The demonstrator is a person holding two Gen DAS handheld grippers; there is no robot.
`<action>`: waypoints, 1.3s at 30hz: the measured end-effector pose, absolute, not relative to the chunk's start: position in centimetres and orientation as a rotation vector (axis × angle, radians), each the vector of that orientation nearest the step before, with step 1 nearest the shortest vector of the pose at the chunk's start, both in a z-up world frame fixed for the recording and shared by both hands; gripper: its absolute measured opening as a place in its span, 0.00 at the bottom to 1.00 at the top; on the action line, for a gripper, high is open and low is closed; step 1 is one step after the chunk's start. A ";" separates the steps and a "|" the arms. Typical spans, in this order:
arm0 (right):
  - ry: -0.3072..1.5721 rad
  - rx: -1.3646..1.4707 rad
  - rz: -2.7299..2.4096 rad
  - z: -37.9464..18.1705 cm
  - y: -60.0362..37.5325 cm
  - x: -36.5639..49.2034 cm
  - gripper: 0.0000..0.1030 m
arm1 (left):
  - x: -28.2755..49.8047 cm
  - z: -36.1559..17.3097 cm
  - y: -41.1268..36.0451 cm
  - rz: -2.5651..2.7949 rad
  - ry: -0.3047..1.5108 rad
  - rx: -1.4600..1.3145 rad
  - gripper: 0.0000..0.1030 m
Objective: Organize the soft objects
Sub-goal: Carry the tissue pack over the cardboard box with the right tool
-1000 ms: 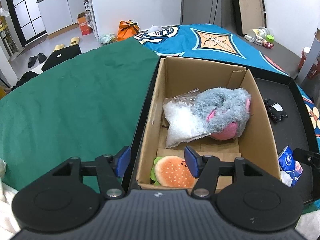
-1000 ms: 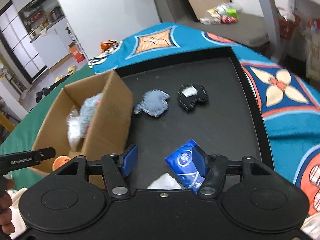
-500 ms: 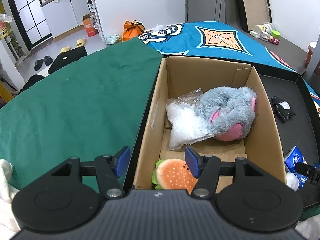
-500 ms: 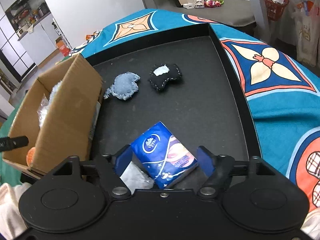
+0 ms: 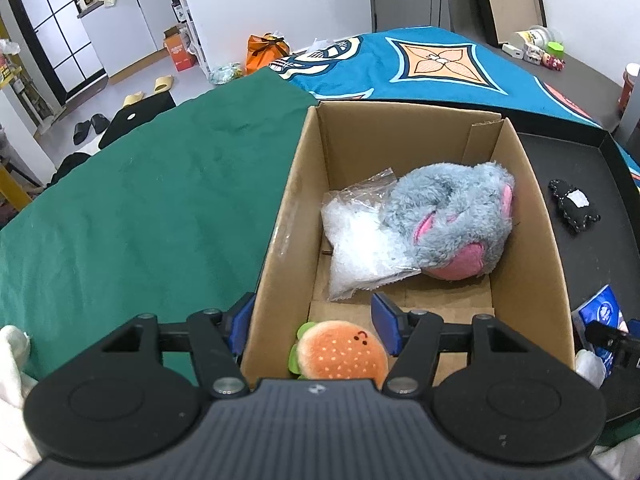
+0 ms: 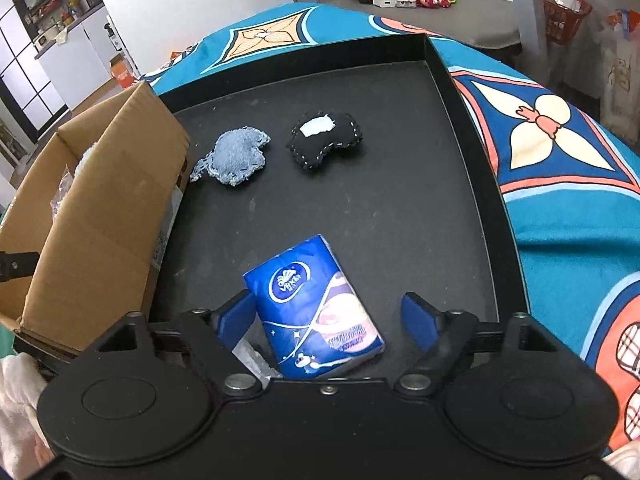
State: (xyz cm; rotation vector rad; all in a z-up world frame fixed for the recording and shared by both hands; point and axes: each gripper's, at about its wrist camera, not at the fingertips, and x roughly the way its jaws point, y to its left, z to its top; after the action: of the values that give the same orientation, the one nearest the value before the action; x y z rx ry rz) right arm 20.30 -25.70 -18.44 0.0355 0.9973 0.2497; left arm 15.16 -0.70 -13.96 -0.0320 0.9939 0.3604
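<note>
Right wrist view: the right gripper hangs over a blue plastic-wrapped tissue pack lying near the front of the black tray. Its jaws stand wide, with the pack between them but not pinched; only the left pad sits close to the pack's edge. A grey-blue knitted patch and a small black stitched fabric toy lie farther back, apart from each other. The open cardboard box stands at the tray's left. Left wrist view: the left gripper straddles the box's near left wall, empty and partly open, above an orange plush burger; a grey plush toy and a clear plastic bag already sit inside. The step looks like picking up the tissue pack; next the jaws need to close squarely across it, then carry it left into the box.
</note>
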 end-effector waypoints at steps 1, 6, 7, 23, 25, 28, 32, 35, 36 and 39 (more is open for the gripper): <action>0.999 0.053 0.246 -18.3 -26.0 20.4 0.66 | 15.2 -14.0 -0.8 0.361 0.994 -0.030 0.61; 0.990 0.088 0.204 -18.2 -27.1 20.8 0.54 | 15.3 -14.1 -0.9 0.372 0.995 -0.026 0.62; 0.989 0.094 0.197 -18.1 -27.2 20.9 0.51 | 15.3 -14.1 -1.0 0.374 0.994 -0.026 0.62; 1.007 0.010 0.243 -18.6 -25.6 20.9 0.71 | 15.4 -14.1 -1.1 0.369 0.993 -0.030 0.63; 0.994 -0.023 0.241 -18.5 -25.5 20.6 0.59 | 15.4 -14.1 -0.9 0.366 0.992 -0.034 0.63; 0.996 -0.010 0.233 -18.2 -25.7 20.6 0.49 | 15.4 -14.1 -0.7 0.365 0.991 -0.039 0.63; 0.993 0.014 0.225 -17.8 -26.0 20.6 0.48 | 15.3 -14.0 -0.5 0.361 0.985 -0.044 0.63; 0.984 0.021 0.230 -17.1 -25.9 20.5 0.48 | 15.1 -13.9 -0.3 0.365 0.979 -0.052 0.63; 0.976 0.022 0.230 -16.8 -25.9 20.5 0.48 | 15.1 -13.9 -0.3 0.366 0.978 -0.054 0.63; 0.950 0.029 0.233 -15.8 -25.7 20.4 0.48 | 15.0 -13.8 -0.3 0.363 0.972 -0.057 0.63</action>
State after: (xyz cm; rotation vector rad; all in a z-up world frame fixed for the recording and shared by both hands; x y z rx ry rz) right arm 20.43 -25.69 -15.79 0.0286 0.9504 0.2331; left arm 14.99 -0.28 -13.80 -0.0572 0.9724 0.3626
